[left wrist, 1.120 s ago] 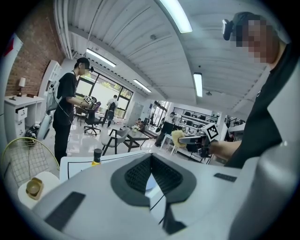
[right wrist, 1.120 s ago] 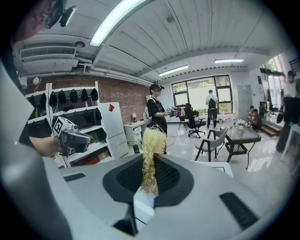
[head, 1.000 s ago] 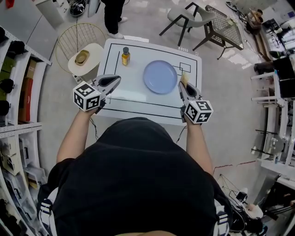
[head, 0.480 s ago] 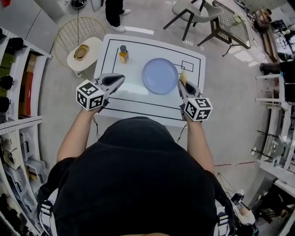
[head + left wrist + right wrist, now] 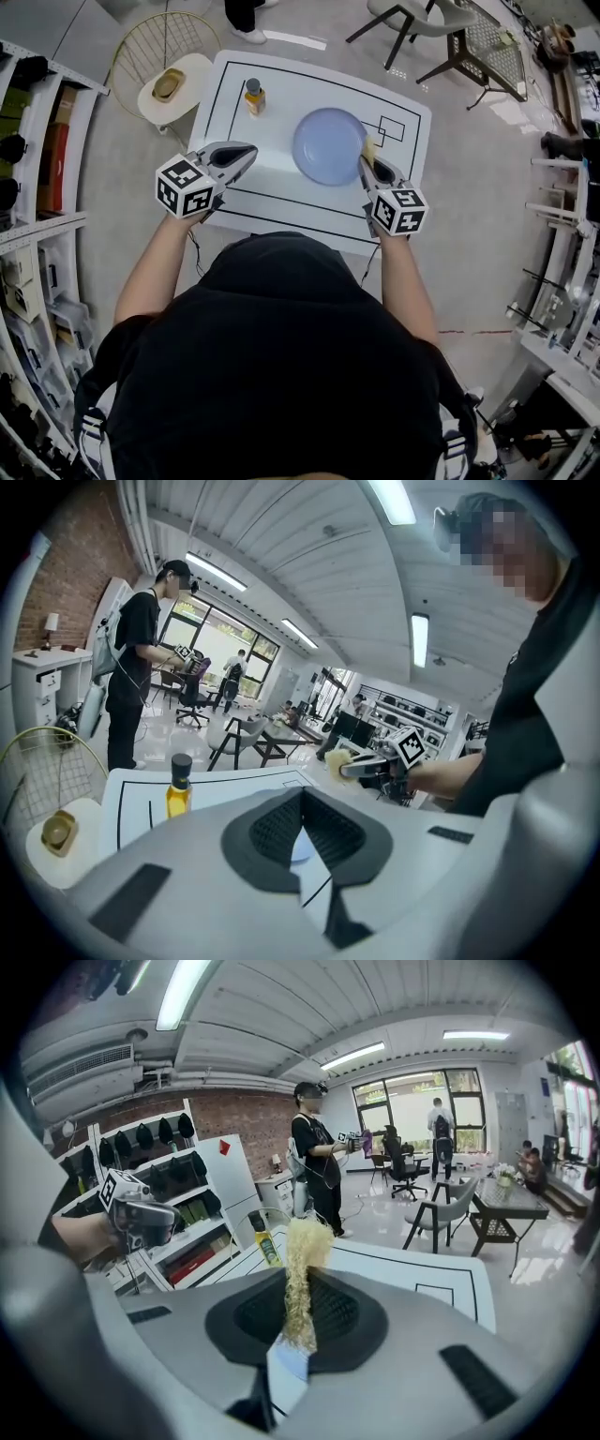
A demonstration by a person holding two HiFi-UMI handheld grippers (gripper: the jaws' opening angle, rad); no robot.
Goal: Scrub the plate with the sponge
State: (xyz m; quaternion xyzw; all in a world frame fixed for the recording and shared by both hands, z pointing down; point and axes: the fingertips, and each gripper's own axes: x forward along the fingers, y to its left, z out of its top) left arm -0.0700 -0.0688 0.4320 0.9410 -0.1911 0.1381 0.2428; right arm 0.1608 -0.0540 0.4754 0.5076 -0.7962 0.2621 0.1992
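Note:
A pale blue plate (image 5: 329, 145) lies on the white table (image 5: 281, 108), right of centre. My right gripper (image 5: 368, 161) is shut on a yellow sponge (image 5: 368, 148) at the plate's right rim; in the right gripper view the sponge (image 5: 302, 1274) stands squeezed between the jaws. My left gripper (image 5: 246, 155) hovers over the table's left part, well left of the plate, with its jaws together and nothing between them. In the left gripper view a sliver of the plate (image 5: 298, 847) shows through the jaws, and the right gripper (image 5: 349, 766) with the sponge (image 5: 337, 760) is ahead.
A small bottle of yellow liquid (image 5: 253, 97) stands at the table's far left. A round wire-backed stool holding a yellow object (image 5: 169, 86) is left of the table. A chair and mesh table (image 5: 487, 42) stand beyond. Shelves (image 5: 37, 159) line the left side. A person (image 5: 141, 663) stands past the table.
Both grippers have moved forward over the table. The right gripper with the sponge has come from beside the plate up to its right rim.

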